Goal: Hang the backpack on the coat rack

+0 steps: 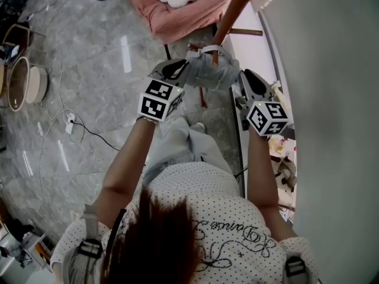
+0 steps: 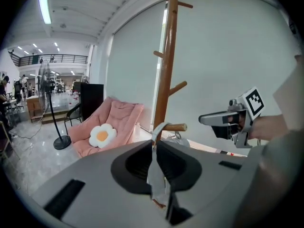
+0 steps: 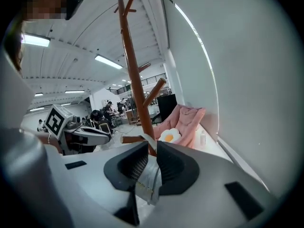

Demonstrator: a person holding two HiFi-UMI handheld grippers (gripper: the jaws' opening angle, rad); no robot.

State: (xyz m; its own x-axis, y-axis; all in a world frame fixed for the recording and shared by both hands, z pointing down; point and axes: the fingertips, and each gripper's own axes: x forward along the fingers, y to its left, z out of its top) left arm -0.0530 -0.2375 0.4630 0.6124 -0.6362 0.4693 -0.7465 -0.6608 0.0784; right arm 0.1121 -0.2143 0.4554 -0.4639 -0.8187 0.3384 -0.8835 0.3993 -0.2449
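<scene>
Now our left gripper [image 2: 154, 145] and right gripper [image 3: 152, 144] each clench a strap [image 2: 155, 177]; we judge the backpack [image 1: 213, 71] limp, light

The backpack [image 1: 210, 73] is mostly hidden in both gripper views; the left crops the coat rack [image 2: 166, 70]

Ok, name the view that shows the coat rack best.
Left gripper view: the rack stands large and sharp, four pegs clear. Right gripper view: thinner, tip included. Head view: only a foreshortened stretch.
</scene>
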